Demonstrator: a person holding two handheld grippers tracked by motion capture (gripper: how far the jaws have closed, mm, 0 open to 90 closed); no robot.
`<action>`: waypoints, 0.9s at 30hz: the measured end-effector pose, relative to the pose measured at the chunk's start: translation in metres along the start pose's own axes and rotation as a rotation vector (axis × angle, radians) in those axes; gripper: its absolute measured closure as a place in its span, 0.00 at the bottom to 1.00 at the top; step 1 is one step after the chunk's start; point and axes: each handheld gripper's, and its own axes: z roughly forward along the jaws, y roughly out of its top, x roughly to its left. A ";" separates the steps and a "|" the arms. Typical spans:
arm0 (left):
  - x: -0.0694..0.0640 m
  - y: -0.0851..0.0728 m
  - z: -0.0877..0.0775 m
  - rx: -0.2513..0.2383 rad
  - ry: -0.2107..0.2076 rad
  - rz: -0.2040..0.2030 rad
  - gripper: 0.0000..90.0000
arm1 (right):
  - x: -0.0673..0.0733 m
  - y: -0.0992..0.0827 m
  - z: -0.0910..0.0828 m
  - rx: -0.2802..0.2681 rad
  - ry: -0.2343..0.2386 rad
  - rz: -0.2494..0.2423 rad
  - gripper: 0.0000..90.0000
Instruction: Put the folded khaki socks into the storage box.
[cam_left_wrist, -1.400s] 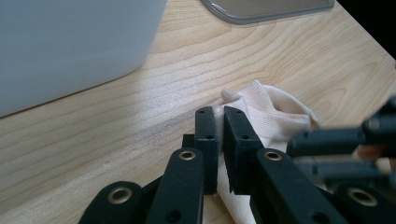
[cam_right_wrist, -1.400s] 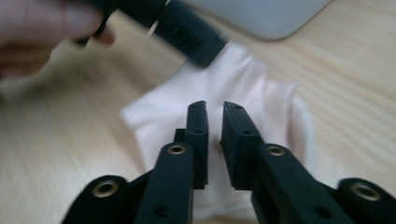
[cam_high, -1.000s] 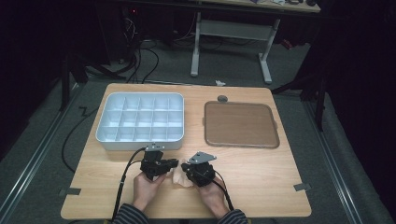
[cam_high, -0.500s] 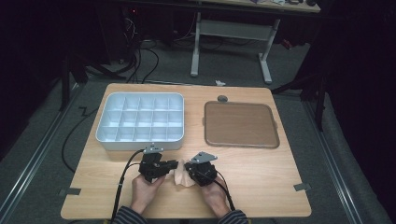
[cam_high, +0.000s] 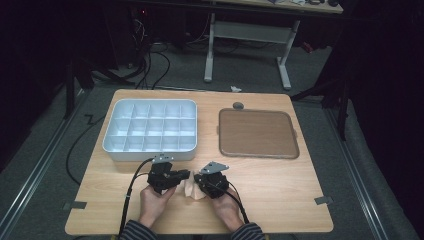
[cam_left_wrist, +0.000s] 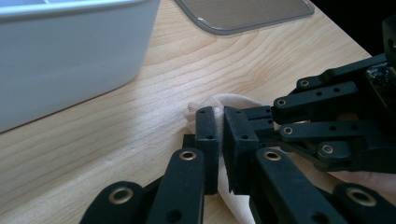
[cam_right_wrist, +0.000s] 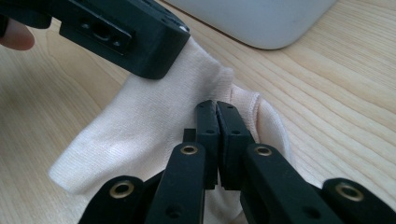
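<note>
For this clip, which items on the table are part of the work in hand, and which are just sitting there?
In hand:
- cream sock, pinched from both sides
- left gripper, shut on it
- right gripper, shut on it

Sitting there:
- white compartment tray, nothing visible in it
- brown flat tray, bare
- small grey disc at the table's far edge
</note>
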 end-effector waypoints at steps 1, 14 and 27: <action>0.000 0.000 -0.001 -0.001 0.002 0.000 0.95 | 0.000 0.001 0.000 0.006 0.003 -0.004 0.98; 0.008 0.001 -0.005 -0.001 -0.007 -0.010 0.95 | 0.005 0.004 0.005 0.002 0.020 -0.005 0.98; 0.014 0.001 -0.009 0.006 -0.009 -0.021 0.95 | 0.008 0.007 0.009 0.005 0.041 -0.001 0.98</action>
